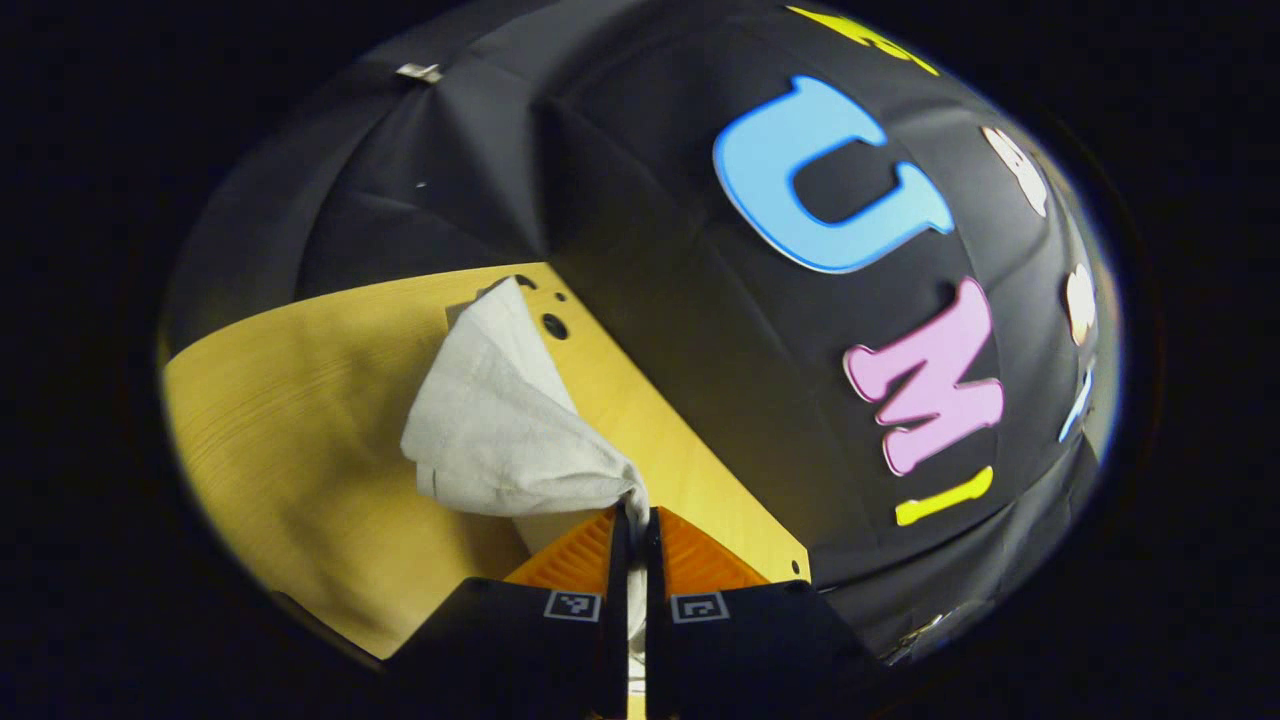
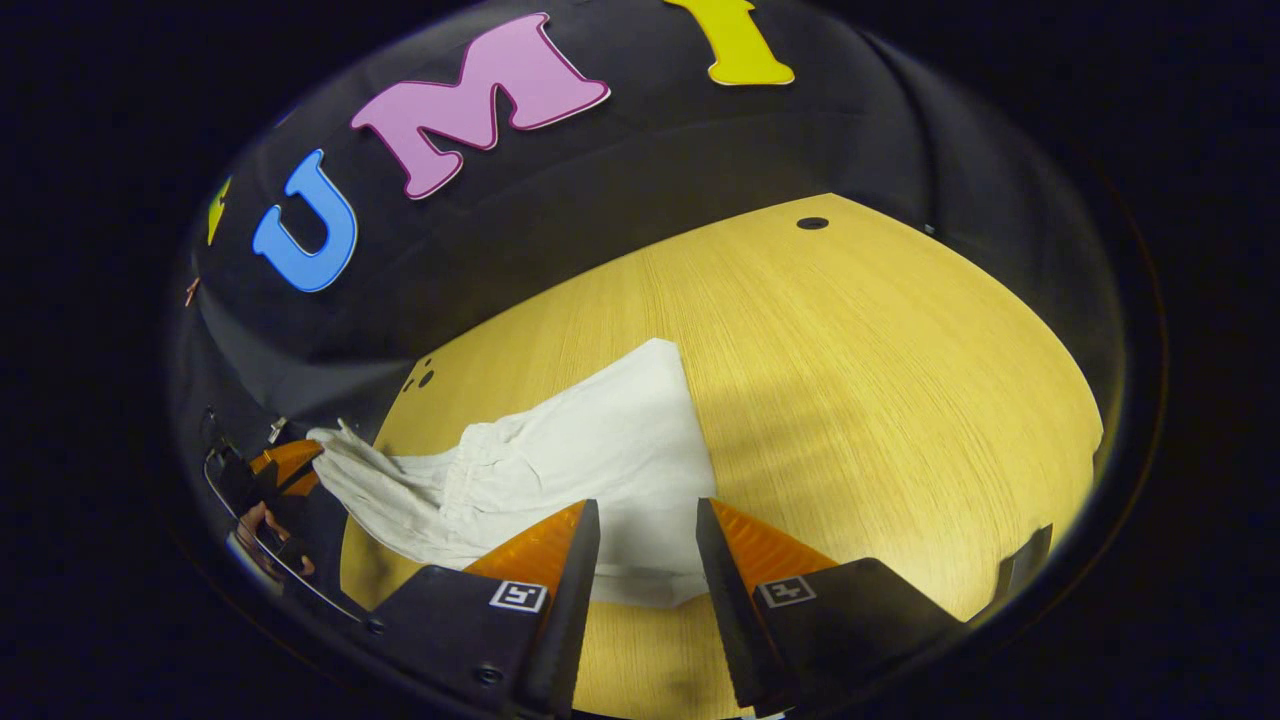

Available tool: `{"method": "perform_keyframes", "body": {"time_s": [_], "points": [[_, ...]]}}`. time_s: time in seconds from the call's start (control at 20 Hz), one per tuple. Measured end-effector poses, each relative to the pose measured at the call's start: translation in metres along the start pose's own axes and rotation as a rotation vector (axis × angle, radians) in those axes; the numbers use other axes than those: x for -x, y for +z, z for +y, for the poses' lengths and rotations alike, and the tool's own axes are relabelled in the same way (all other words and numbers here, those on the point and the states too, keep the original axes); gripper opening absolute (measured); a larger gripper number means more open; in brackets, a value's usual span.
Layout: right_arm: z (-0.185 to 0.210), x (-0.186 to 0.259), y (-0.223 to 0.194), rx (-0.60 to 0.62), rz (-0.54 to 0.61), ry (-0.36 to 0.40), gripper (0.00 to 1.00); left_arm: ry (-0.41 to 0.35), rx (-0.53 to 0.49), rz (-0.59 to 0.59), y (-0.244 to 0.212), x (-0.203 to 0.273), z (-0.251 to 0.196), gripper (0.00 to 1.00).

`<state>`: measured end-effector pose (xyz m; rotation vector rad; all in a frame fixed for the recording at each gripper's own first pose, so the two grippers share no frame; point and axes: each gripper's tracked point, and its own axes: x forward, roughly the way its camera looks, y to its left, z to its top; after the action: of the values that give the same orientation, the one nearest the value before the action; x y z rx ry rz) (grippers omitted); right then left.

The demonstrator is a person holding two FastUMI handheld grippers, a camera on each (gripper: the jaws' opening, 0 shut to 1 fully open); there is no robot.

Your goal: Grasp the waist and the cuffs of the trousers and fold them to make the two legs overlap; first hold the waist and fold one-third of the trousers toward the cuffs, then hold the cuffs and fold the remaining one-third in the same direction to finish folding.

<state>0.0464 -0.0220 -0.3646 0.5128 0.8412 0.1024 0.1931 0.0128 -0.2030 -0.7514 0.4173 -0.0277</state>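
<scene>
One pair of trousers [image 2: 590,470] lies on the desk [image 2: 880,380]. Left hand-held gripper [image 1: 632,525] pinches its cloth; right hand-held gripper [image 2: 648,545] hovers spread above it.

trousers [image 2: 600,470] | near hem behind right tool [image 2: 648,540] fingers | cuffs indistinct

We see plain white trousers [image 2: 560,470], without any pattern. They lie on a yellow surface [image 2: 880,380] with fine wood grain and a few dark holes.
</scene>
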Motion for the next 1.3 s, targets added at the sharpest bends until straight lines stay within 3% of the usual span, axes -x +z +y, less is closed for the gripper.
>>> {"method": "perform_keyframes", "body": {"time_s": [0.2, 0.5, 0.6, 0.65, 1.05, 1.3], "points": [[-0.01, 0.005, 0.002, -0.016, -0.01, -0.009, 0.61, -0.088, -0.126, 0.05, -0.025, -0.012, -0.056, 0.11], [-0.031, 0.016, 0.008, -0.047, -0.032, -0.027, 0.61, -0.201, -0.231, 0.152, -0.087, -0.03, -0.129, 0.14], [-0.039, 0.02, 0.009, -0.058, -0.038, -0.033, 0.61, -0.223, -0.261, 0.193, -0.112, -0.036, -0.143, 0.11], [-0.043, 0.022, 0.009, -0.063, -0.041, -0.037, 0.61, -0.227, -0.283, 0.215, -0.126, -0.038, -0.147, 0.14], [-0.07, 0.033, 0.011, -0.093, -0.054, -0.059, 0.61, -0.218, -0.443, 0.426, -0.23, -0.037, -0.138, 0.12], [-0.07, 0.032, 0.012, -0.096, -0.052, -0.059, 0.61, -0.224, -0.622, 0.476, -0.263, -0.025, -0.13, 0.14]]}}
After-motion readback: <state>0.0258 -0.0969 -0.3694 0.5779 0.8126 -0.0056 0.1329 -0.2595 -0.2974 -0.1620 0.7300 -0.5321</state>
